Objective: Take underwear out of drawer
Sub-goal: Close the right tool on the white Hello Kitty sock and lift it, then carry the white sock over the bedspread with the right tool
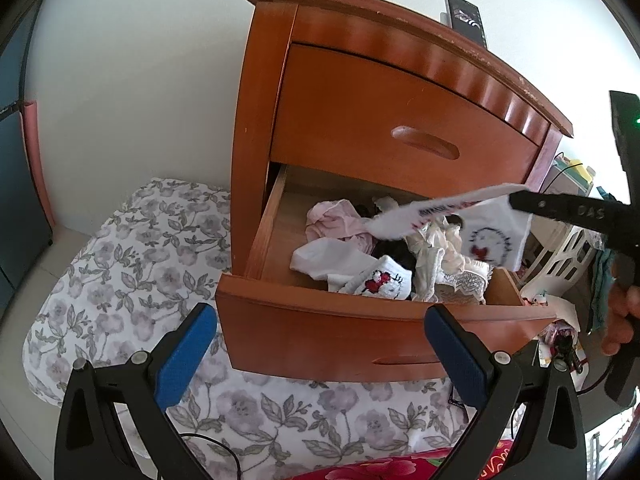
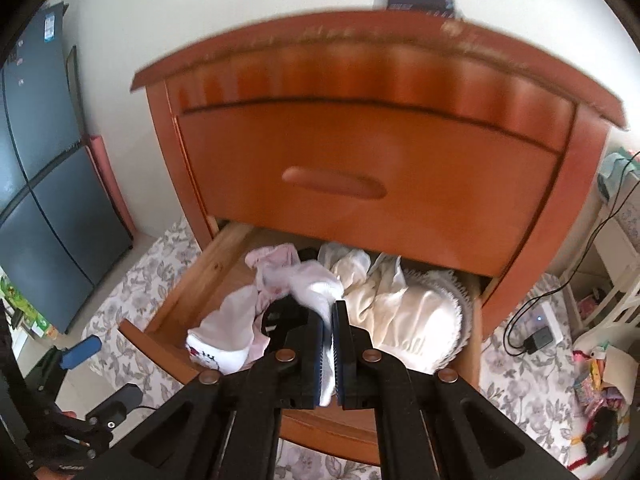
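At the centre right of the left view, white underwear (image 1: 436,210) with a printed waistband and a red-and-black motif hangs stretched above the open drawer (image 1: 360,320), over a heap of pink, white and cream garments (image 1: 384,256). The right gripper (image 2: 329,344) reaches in from the frame's right edge, a hand (image 1: 622,320) on its grip, its jaws pressed together on the white cloth, which bunches between the blue pads. The left gripper (image 1: 320,332) sits at bottom centre before the drawer front, jaws spread wide and holding nothing.
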